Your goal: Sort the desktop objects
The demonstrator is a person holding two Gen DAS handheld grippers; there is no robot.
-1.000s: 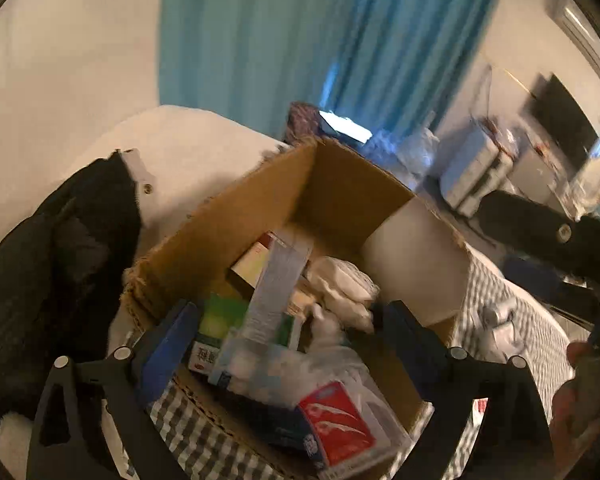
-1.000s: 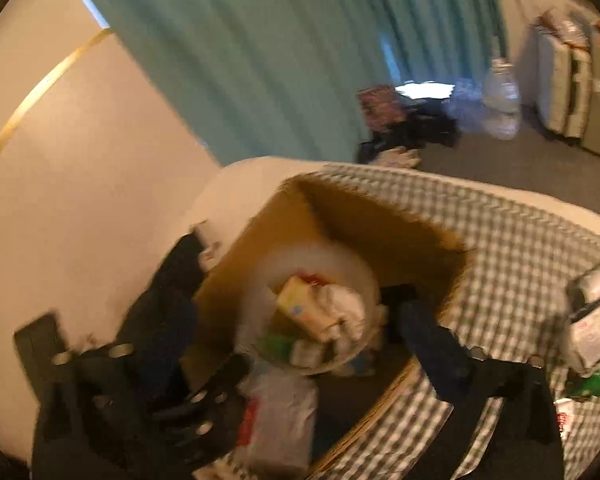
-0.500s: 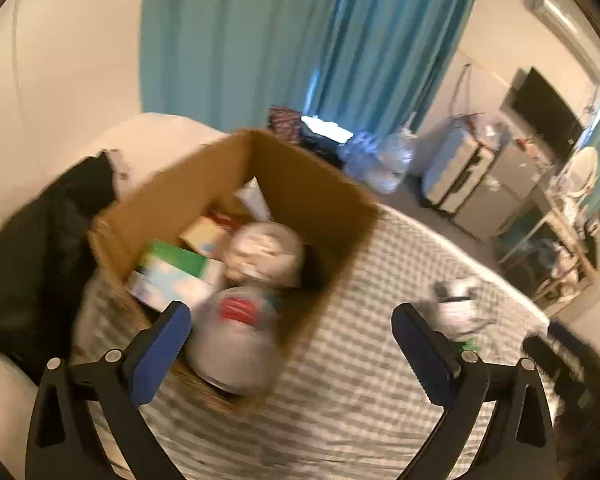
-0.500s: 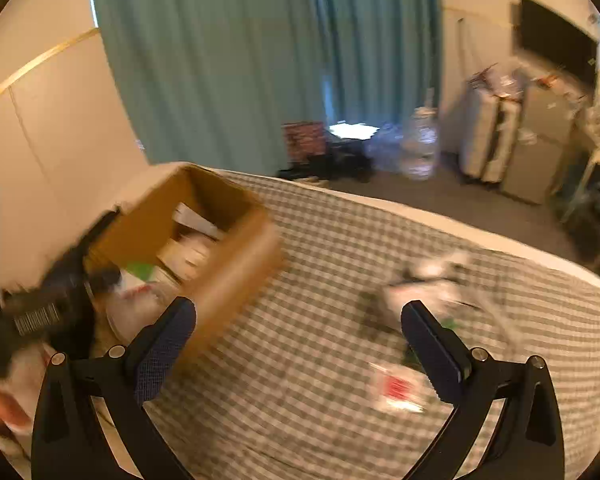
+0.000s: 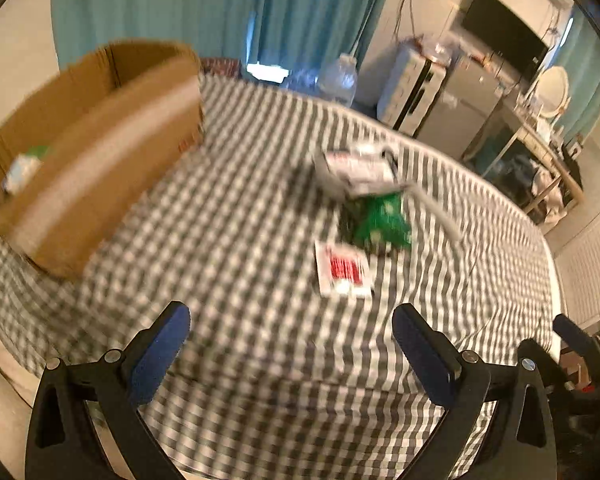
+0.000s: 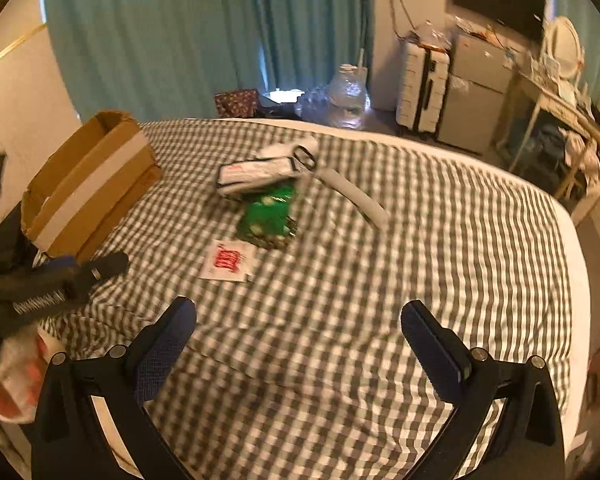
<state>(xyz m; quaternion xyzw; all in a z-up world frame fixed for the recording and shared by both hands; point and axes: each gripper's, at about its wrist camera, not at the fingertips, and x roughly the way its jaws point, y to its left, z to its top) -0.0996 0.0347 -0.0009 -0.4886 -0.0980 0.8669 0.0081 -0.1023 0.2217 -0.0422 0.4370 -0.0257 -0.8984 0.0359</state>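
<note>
Both tools are empty with their fingers spread wide: the left tool (image 5: 286, 334) and the right tool (image 6: 298, 326) each hover above the near part of the bed (image 6: 460, 280), touching nothing.

1. Bed. Its checked cover carries every object of the task. No table is in view.
2. Cardboard box (image 6: 88, 184). It stands at the far left of the bed, top open, with a few items partly visible inside in the left wrist view. Judged from the task, it is the sorting container.
3. White tube (image 6: 356, 196). It lies flat to the right of the other loose objects, its long axis running from far-left to near-right in the right wrist view.
4. White pack with red print (image 6: 260, 174). It lies at the far side of the group, its long axis roughly across the view, and it touches or overlaps the green packet.
5. Green packet (image 6: 270, 220). It lies between the white pack and the small packet; blur hides its exact outline.
6. Small white packet with a red label (image 6: 228, 262). It lies flat, nearest to both tools, just apart from the green packet.

Governing relation: the loose group lies ahead of both tools, well right of the box. In the left wrist view the small packet (image 5: 342, 268) sits ahead and slightly right of centre. In the right wrist view it sits left of centre, on the side where the left tool appears. The left tool is therefore probably nearer; the margin is small.
</note>
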